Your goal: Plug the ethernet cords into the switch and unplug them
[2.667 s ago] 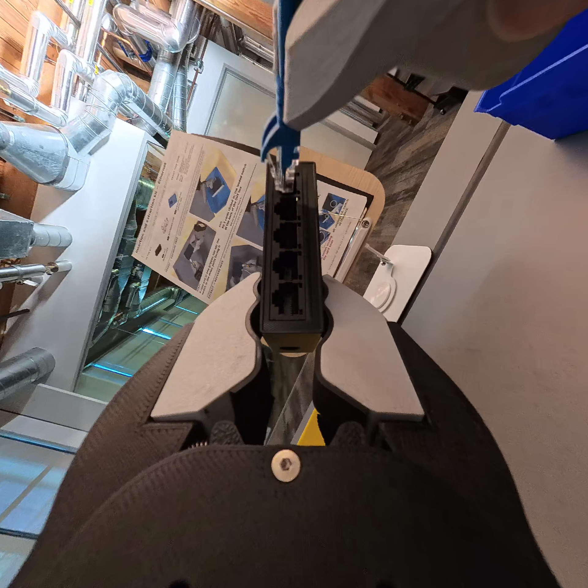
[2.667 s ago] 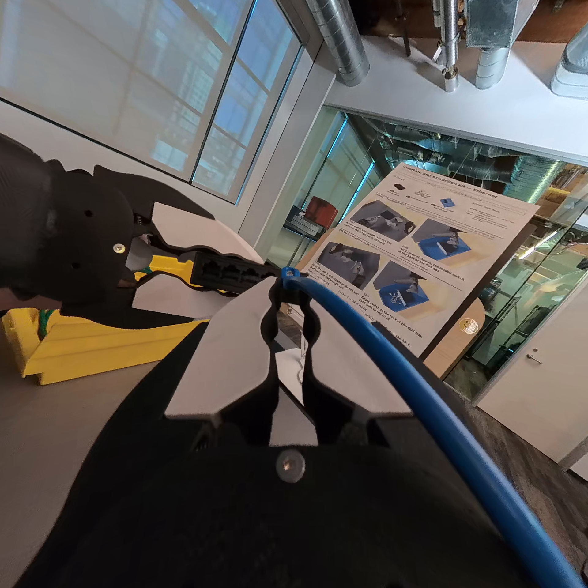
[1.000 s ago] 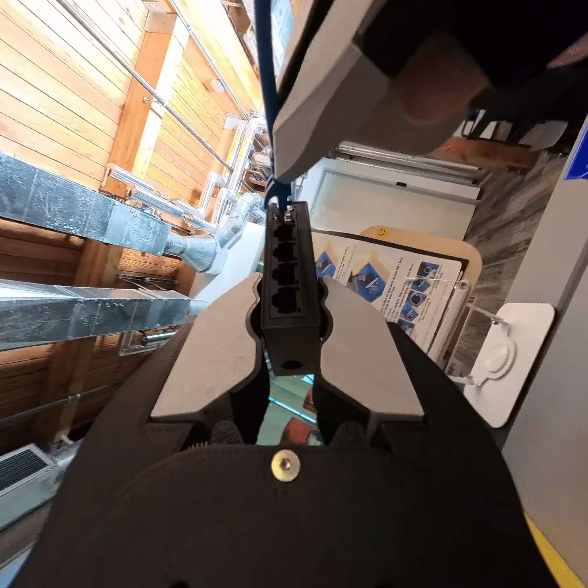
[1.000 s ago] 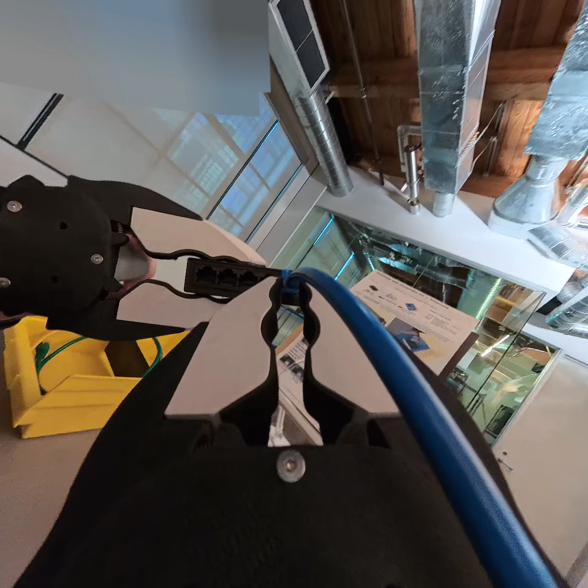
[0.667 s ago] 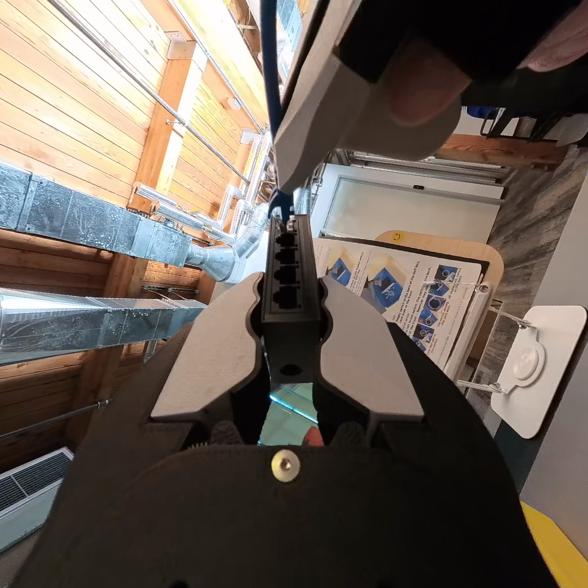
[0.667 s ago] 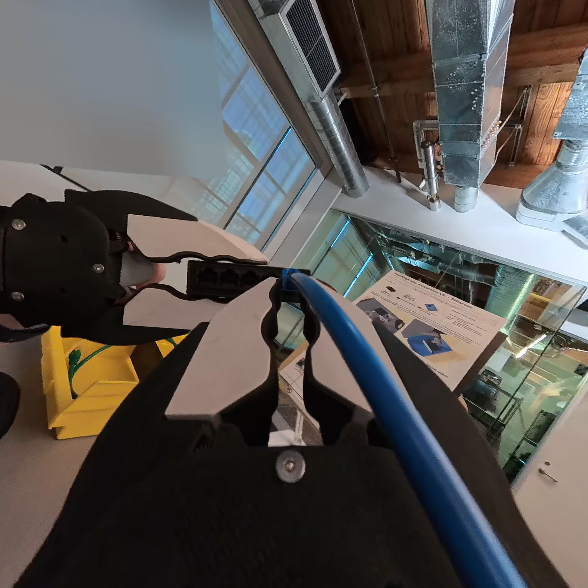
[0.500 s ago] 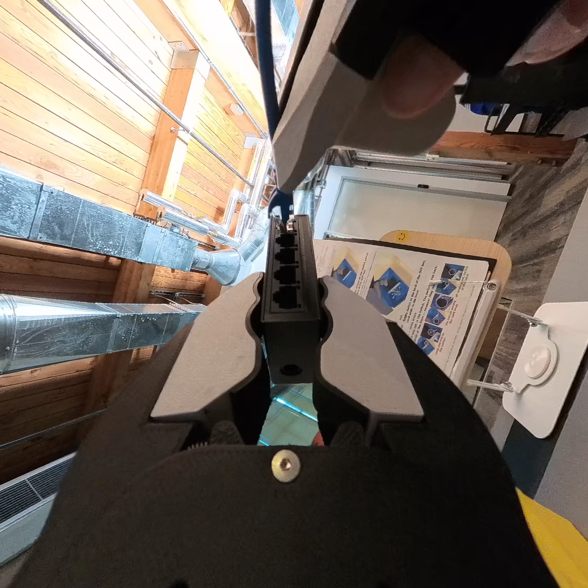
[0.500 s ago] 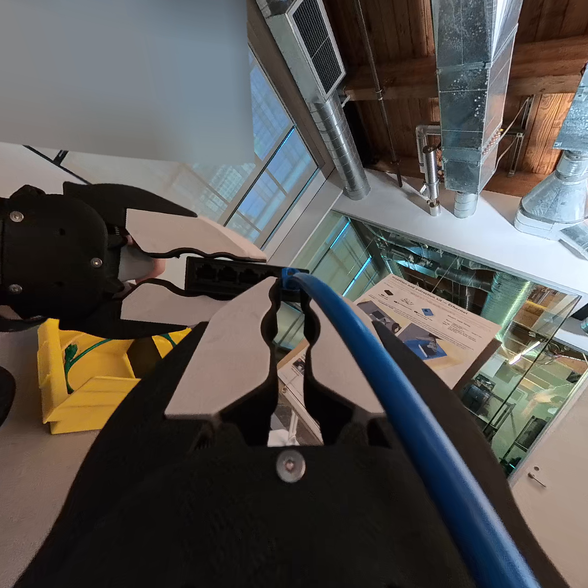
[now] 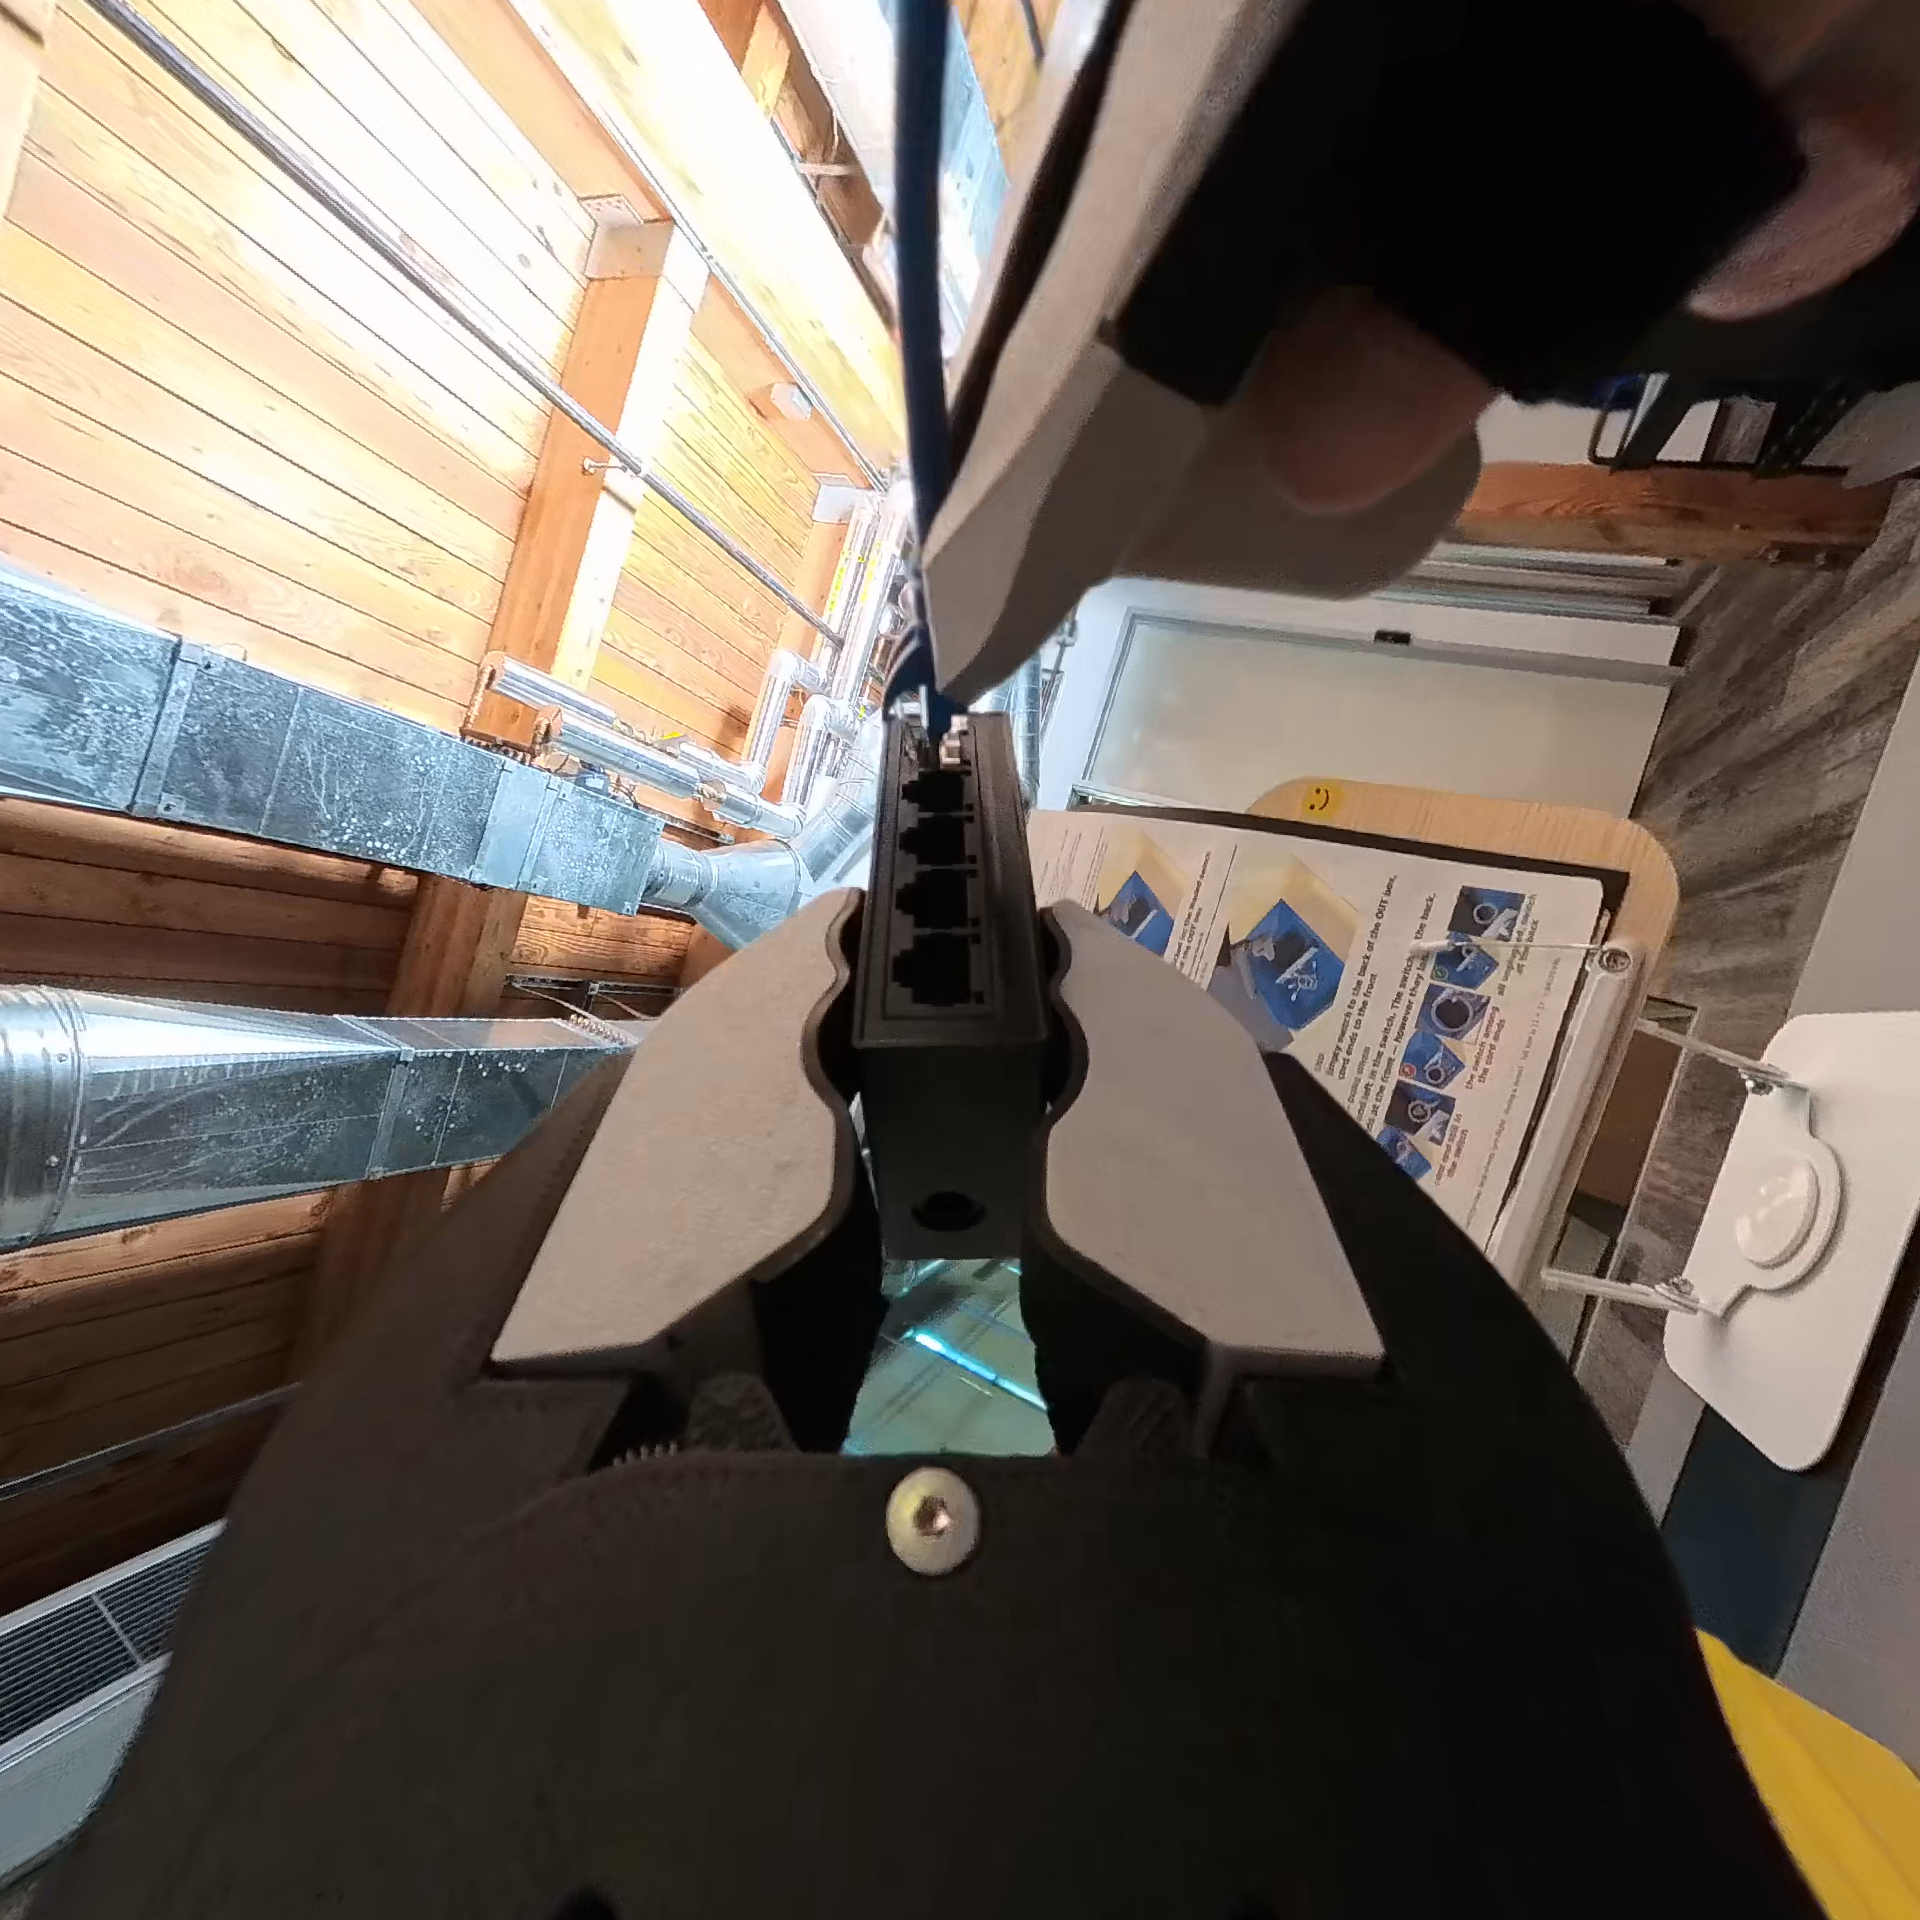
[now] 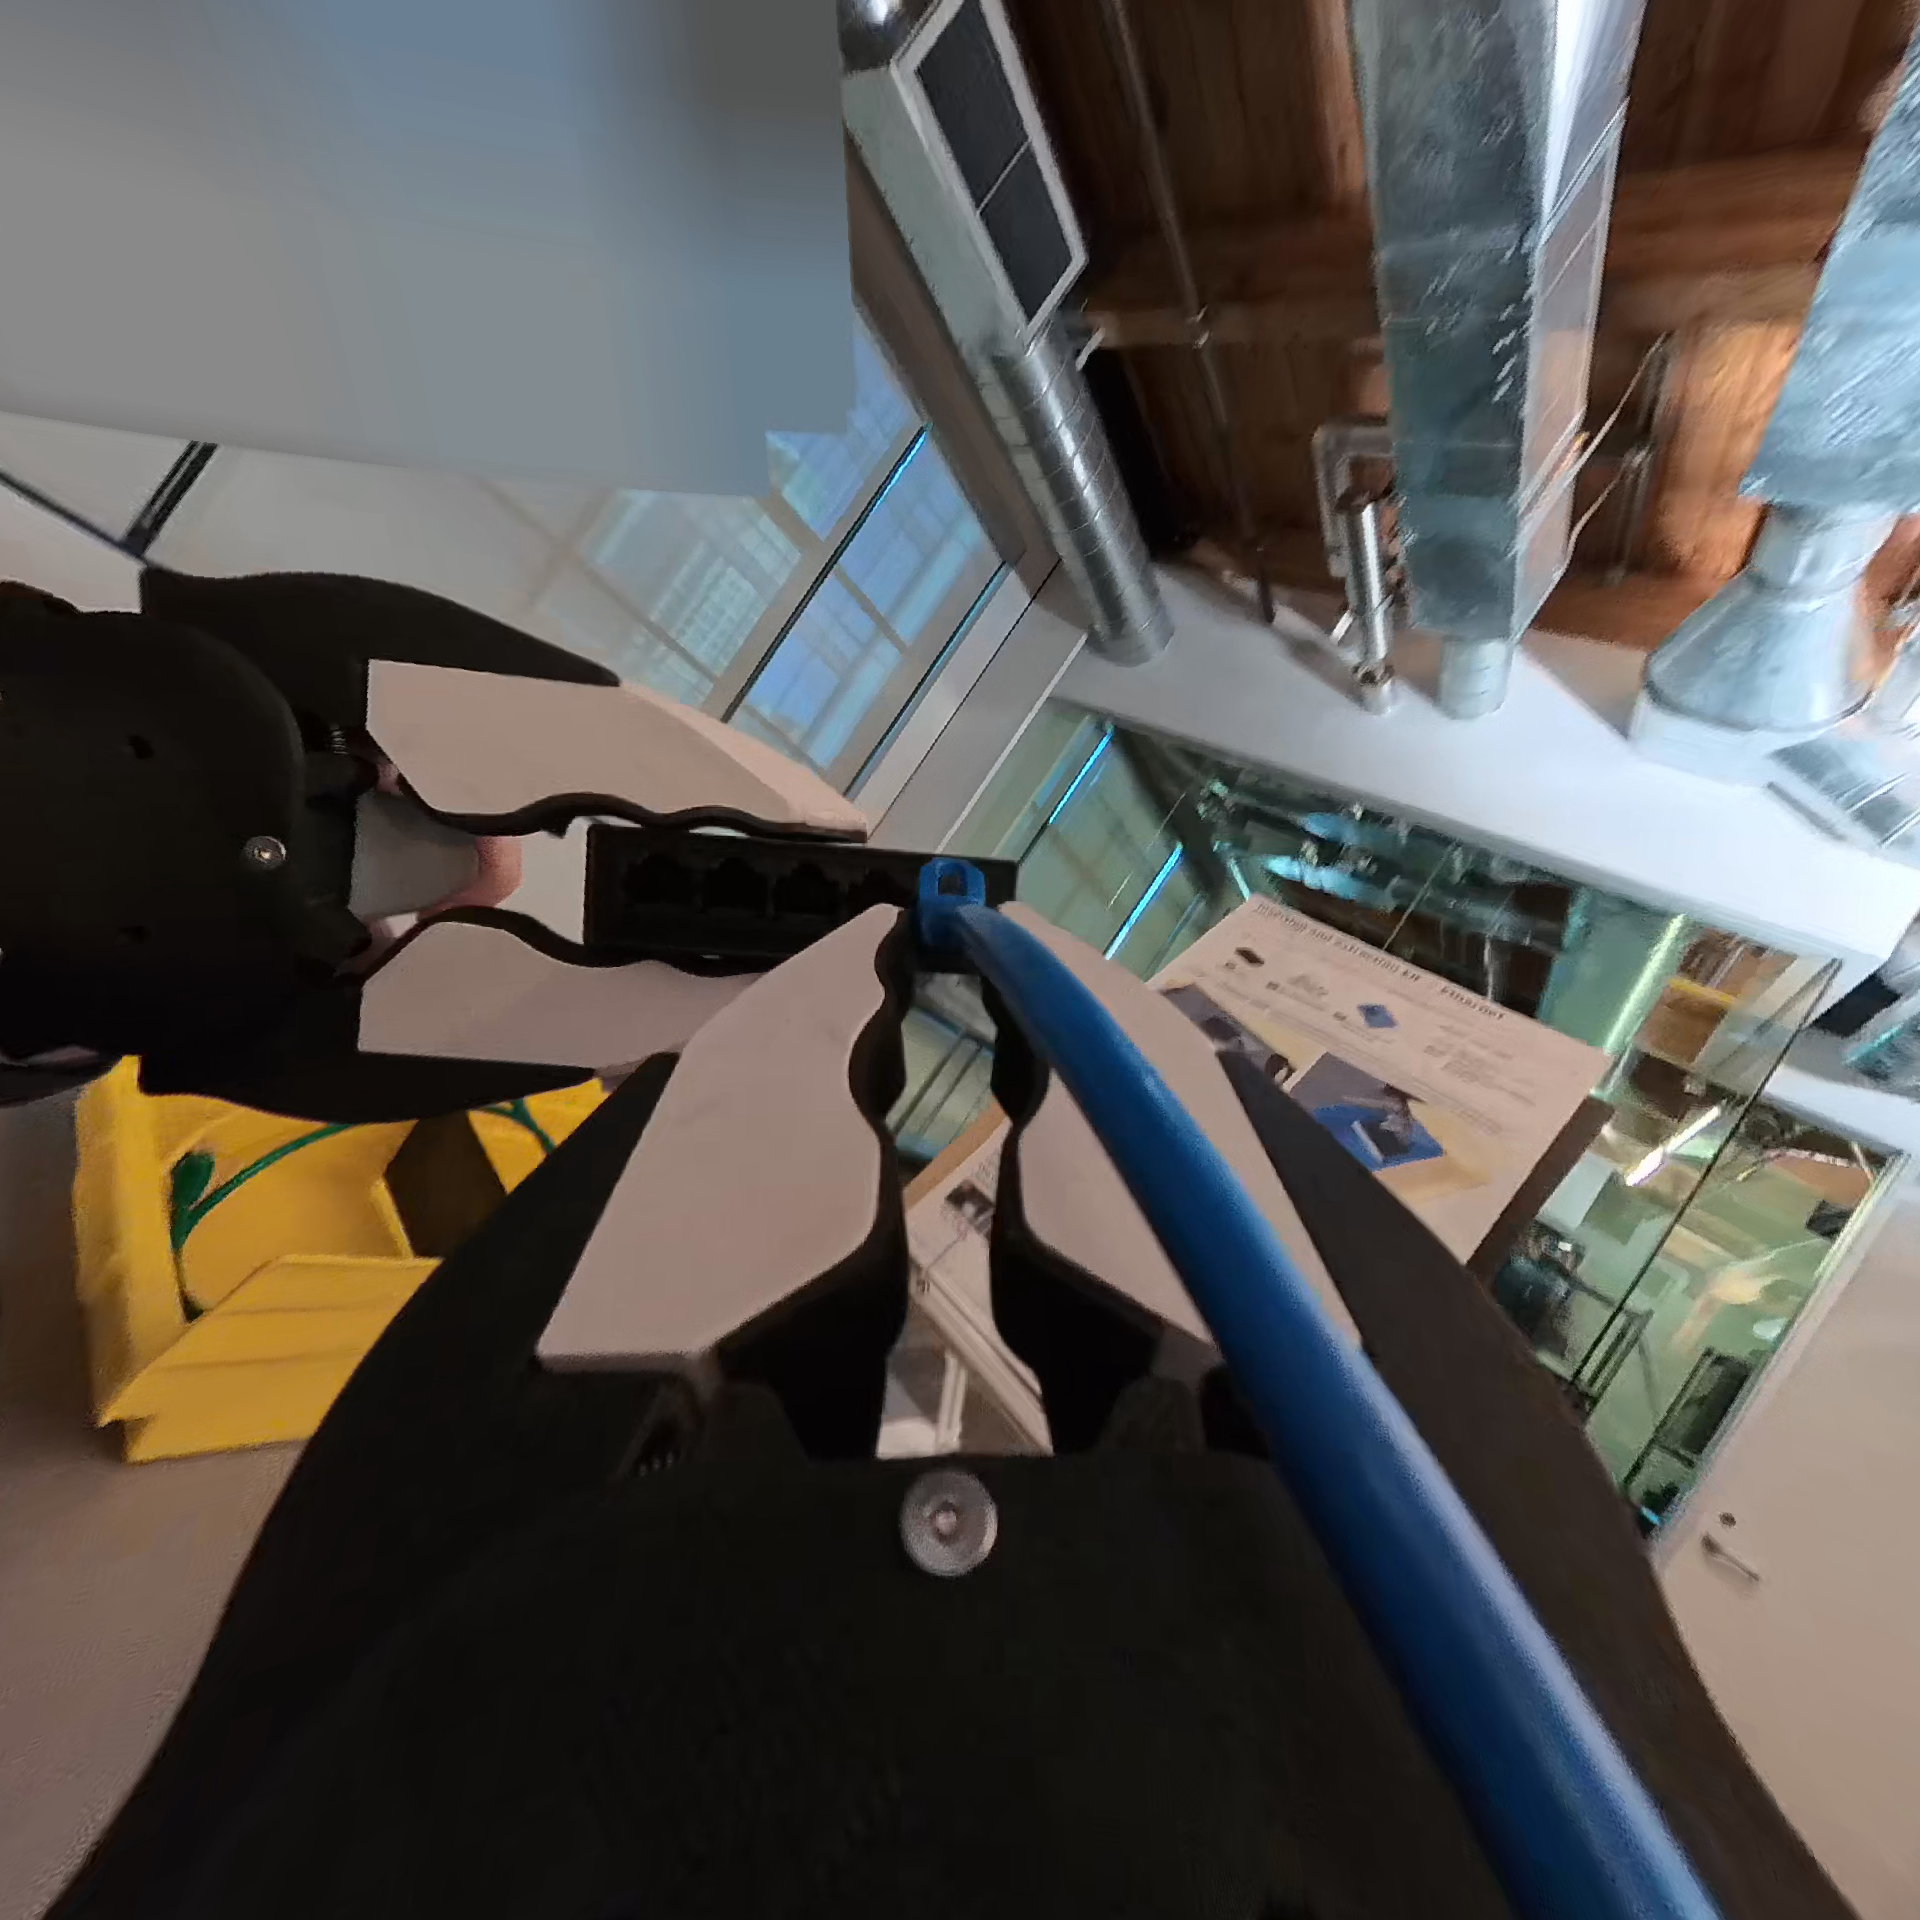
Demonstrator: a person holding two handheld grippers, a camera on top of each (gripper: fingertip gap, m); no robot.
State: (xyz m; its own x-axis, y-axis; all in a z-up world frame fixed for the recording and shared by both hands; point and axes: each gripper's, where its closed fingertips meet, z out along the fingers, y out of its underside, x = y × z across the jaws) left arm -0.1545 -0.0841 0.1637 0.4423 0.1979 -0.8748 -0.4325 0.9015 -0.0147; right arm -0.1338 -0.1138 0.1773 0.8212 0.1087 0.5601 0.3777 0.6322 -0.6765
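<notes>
My left gripper point(image 9: 945, 935) is shut on a black ethernet switch point(image 9: 940, 1039) and holds it in the air, its row of ports facing the camera. My right gripper point(image 10: 940, 935) is shut on the plug of a blue ethernet cord point(image 10: 1195, 1195). The plug point(image 10: 948, 888) sits at the port on the switch's far end point(image 10: 727, 894). In the left wrist view the right gripper point(image 9: 940, 675) comes down from above with the blue cord point(image 9: 920, 364) beside it. Whether the plug is fully seated I cannot tell. The other ports are empty.
A yellow bin point(image 10: 239, 1330) with a green cord point(image 10: 260, 1153) in it stands on the pale table point(image 10: 104, 1558) at the left. A poster board on a stand point(image 10: 1382, 1049) is behind the switch, and its white base plate point(image 9: 1756, 1226) shows in the left wrist view. About 4 cm separates my left fingertips from my right.
Both grippers have tilted and shifted a little together. The blue plug stays at the switch's end port and shows more clearly above my right fingertips.
</notes>
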